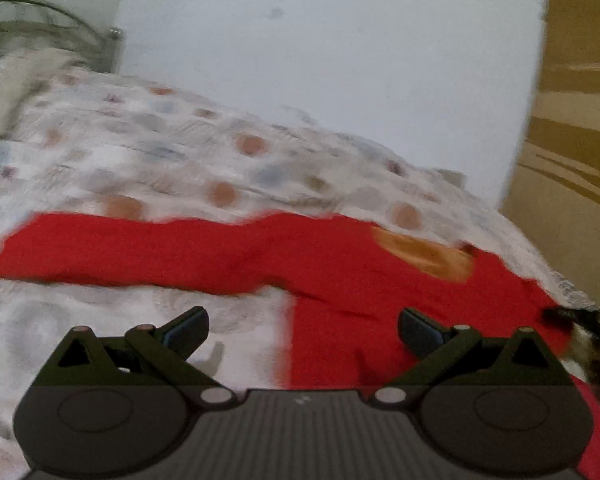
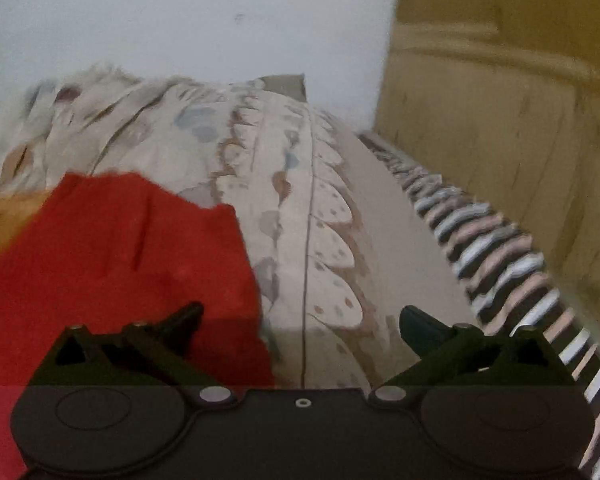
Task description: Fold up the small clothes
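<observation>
A small red garment (image 1: 204, 252) with an orange patch (image 1: 424, 254) lies spread on a patterned bedspread (image 1: 140, 160). One long red part stretches left and the body lies at the right. My left gripper (image 1: 303, 330) is open and empty, just above the garment's lower left edge. In the right wrist view the garment (image 2: 112, 256) lies at the left on the bedspread (image 2: 332, 232). My right gripper (image 2: 300, 326) is open and empty, with its left finger over the garment's right edge.
A white wall (image 1: 320, 40) stands behind the bed. A metal bed frame (image 1: 60, 24) and a pillow (image 1: 8, 92) are at the far left. A wooden cabinet (image 2: 508, 100) stands at the right, with a striped cloth (image 2: 496, 248) along the bed's edge.
</observation>
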`<state>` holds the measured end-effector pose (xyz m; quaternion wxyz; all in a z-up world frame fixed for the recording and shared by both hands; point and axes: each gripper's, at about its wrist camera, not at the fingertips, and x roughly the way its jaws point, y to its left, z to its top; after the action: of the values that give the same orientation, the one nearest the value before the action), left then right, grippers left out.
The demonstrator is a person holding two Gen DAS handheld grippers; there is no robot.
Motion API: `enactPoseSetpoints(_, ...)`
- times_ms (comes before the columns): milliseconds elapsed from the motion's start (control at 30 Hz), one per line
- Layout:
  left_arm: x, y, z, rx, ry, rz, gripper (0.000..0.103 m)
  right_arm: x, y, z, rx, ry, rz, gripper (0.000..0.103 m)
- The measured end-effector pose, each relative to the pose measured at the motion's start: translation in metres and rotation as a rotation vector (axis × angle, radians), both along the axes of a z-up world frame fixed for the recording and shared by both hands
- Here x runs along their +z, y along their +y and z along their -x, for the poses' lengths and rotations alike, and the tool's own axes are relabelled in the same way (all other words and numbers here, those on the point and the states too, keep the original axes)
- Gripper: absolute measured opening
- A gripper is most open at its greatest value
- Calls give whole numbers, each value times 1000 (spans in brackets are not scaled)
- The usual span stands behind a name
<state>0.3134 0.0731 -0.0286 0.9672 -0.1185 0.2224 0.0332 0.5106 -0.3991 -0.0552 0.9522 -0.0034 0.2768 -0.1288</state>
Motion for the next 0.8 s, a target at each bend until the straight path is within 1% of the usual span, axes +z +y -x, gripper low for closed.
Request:
enactPoseSetpoints(67, 1, 37, 6, 98, 15, -24, 103, 8, -1, 9, 15, -18, -47, 102)
enactPoseSetpoints(133, -5, 82, 9, 208, 51, -23, 103, 20, 0, 31, 31, -54, -94, 102)
enactPoseSetpoints(167, -7, 106, 10, 269, 76, -2, 103, 28, 1, 46, 55, -81, -123, 102)
enactPoseSetpoints(200, -11, 130, 10, 333, 103, 37, 103, 35, 4, 63, 80, -95, -139, 102)
enactPoseSetpoints(267, -19, 174, 8, 434, 157, 135, 103, 48, 12, 96, 135, -115, -148, 102)
enactPoseSetpoints(300, -23, 191, 7, 468, 163, 180, 102, 53, 17, 112, 161, -126, -147, 102)
enactPoseSetpoints(333, -26, 205, 7, 487, 152, 218, 102, 57, 23, 131, 185, -139, -144, 102)
enactPoseSetpoints(400, -32, 226, 2, 496, 117, 285, 101, 60, 34, 163, 206, -146, -133, 103)
enactPoseSetpoints(467, -36, 239, -8, 473, 90, 358, 101, 57, 48, 187, 225, -128, -111, 103)
enactPoseSetpoints(567, -46, 256, -19, 453, 80, 454, 94, 49, 74, 220, 233, -111, -60, 103)
enactPoseSetpoints(633, -55, 262, -26, 444, 79, 493, 86, 44, 92, 237, 245, -100, -57, 103)
enactPoseSetpoints(700, -65, 271, -33, 456, 100, 524, 81, 40, 106, 248, 268, -102, -56, 103)
enactPoseSetpoints(767, -76, 279, -37, 485, 113, 563, 80, 39, 120, 257, 281, -94, -70, 103)
enactPoseSetpoints(800, -81, 282, -35, 502, 95, 583, 80, 38, 125, 260, 289, -87, -89, 103)
